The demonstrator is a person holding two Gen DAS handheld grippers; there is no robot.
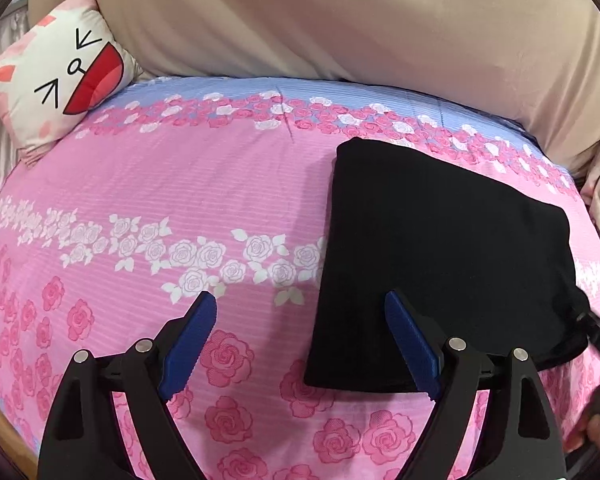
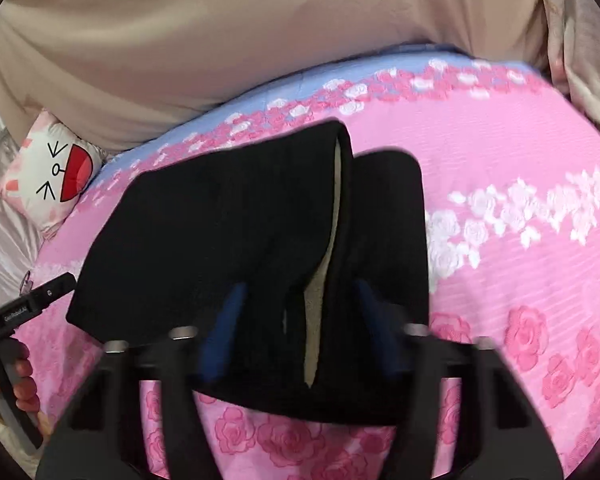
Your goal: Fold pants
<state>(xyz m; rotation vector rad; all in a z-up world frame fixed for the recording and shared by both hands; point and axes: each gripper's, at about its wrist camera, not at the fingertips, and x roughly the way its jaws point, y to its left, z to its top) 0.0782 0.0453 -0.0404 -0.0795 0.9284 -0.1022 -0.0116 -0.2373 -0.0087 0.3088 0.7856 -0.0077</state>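
Broadly, the bed point(image 1: 148, 184), with its pink rose-print cover, fills both views, a beige quilt point(image 1: 380, 16) heaped along its far side and a cartoon-face pillow point(image 1: 56, 84) at one far corner. On the cover lie the black pants point(image 1: 440, 248), already doubled into a compact block, so the work looks late in the folding. From the right wrist view, the top layer stands up in a loose ridge with pale lining showing, not yet flat. The right gripper point(image 2: 296, 320) straddles that ridge, its blurred blue fingers point(image 2: 224, 320) set narrowly apart on either side; whether they pinch the cloth I cannot tell. The left gripper point(image 1: 300, 340) hangs above the block's near corner, fingers spread wide, holding nothing. Next, I judge, the raised layer needs laying down and smoothing, with the left steadying the stack.
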